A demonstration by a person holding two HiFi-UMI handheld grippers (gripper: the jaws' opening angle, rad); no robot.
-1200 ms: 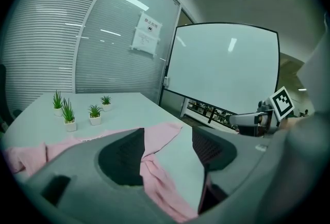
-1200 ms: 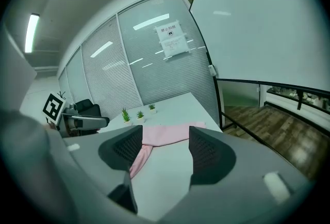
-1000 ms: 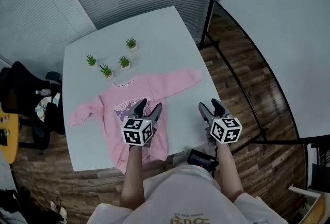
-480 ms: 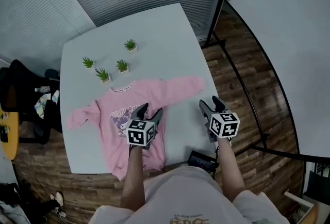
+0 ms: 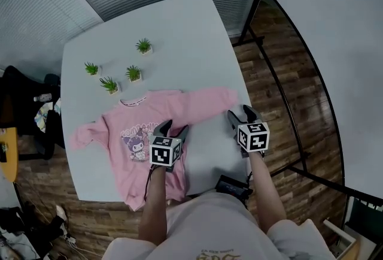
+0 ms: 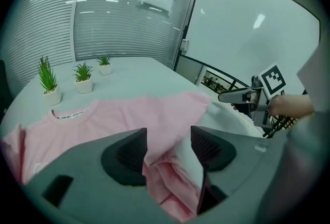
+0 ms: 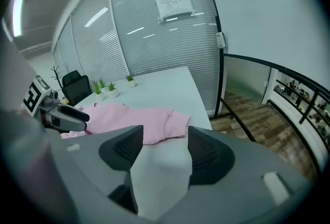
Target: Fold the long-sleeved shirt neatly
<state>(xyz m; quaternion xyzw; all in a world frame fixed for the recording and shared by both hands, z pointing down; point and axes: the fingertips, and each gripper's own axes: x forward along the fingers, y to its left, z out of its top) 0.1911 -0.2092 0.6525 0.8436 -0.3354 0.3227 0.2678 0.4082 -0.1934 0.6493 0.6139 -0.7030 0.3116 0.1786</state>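
A pink long-sleeved shirt (image 5: 128,127) lies front up on the white table (image 5: 197,43), sleeves spread to both sides. My left gripper (image 5: 172,128) hovers over the shirt's right side near the hem. Its jaws stand open, with rumpled pink cloth (image 6: 170,176) below the gap. My right gripper (image 5: 240,114) is open just off the right sleeve's cuff (image 5: 230,96). In the right gripper view only bare table shows between the jaws of the right gripper (image 7: 162,148), and the cuff (image 7: 175,118) lies a little ahead. Each gripper shows in the other's view: the right gripper (image 6: 242,96), the left gripper (image 7: 64,113).
Several small potted plants (image 5: 133,72) stand beyond the collar. The table's right edge (image 5: 242,88) runs close by my right gripper, with wooden floor beyond. A dark device (image 5: 230,187) sits at the near edge. A black chair (image 5: 27,109) is at the left.
Both grippers have come down and forward toward the table. The right one has closed in on the sleeve cuff. Jaws of both look unchanged.
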